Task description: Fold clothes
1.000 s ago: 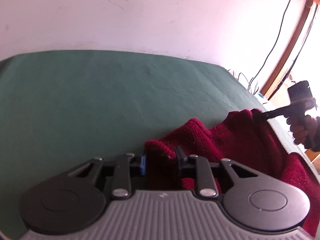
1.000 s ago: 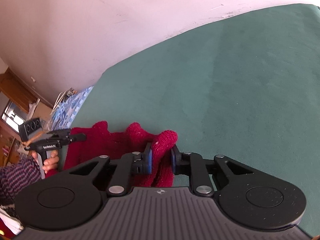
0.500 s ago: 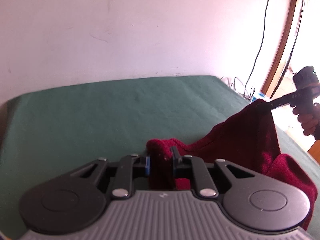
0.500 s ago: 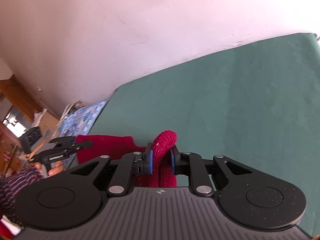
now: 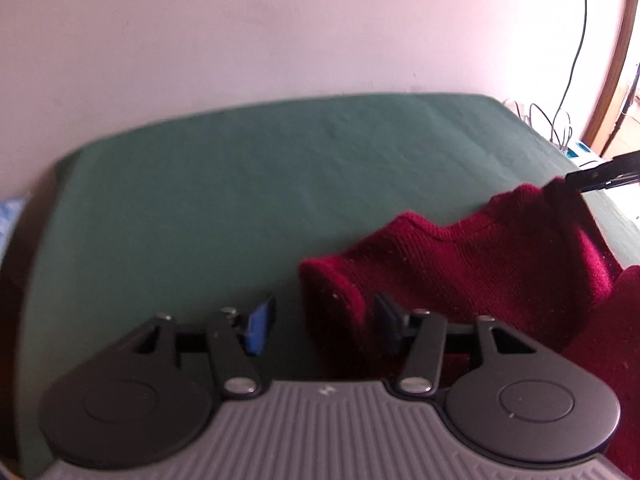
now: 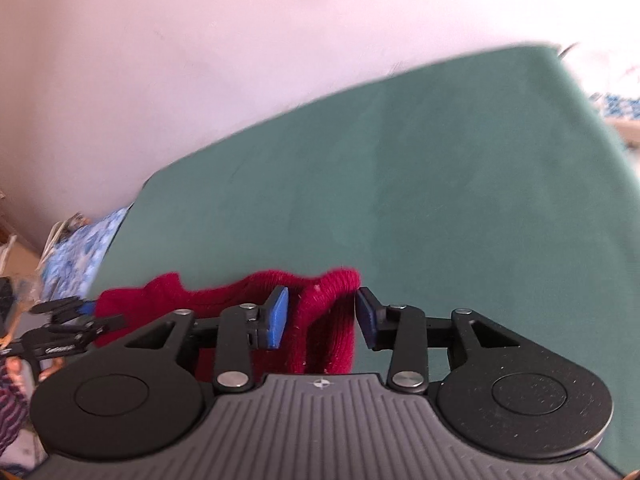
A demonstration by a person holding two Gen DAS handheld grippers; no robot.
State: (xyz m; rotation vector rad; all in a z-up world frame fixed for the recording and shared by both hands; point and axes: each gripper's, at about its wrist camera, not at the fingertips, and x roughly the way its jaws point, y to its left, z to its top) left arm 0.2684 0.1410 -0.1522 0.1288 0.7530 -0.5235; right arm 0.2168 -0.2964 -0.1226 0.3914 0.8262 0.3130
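Both tongs letting go of the red jumper

A moment ago each clamped a bunched edge; now the left gripper (image 5: 324, 326) and right gripper (image 6: 320, 316) are opening, pads off the jumper (image 5: 472, 268) — it sags onto the green table (image 5: 240, 184), probably this fold laid down

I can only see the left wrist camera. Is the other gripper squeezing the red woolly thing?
Observer: No. In the right wrist view the right gripper is opening. The red knit garment stands between its blue pads, unpinched.
Operator: Can you see the left gripper from there?
Observer: Yes. The left gripper is at the garment's far end, with a hand holding it.
Operator: What is the person wearing?
Observer: A striped sleeve shows at the picture's edge.
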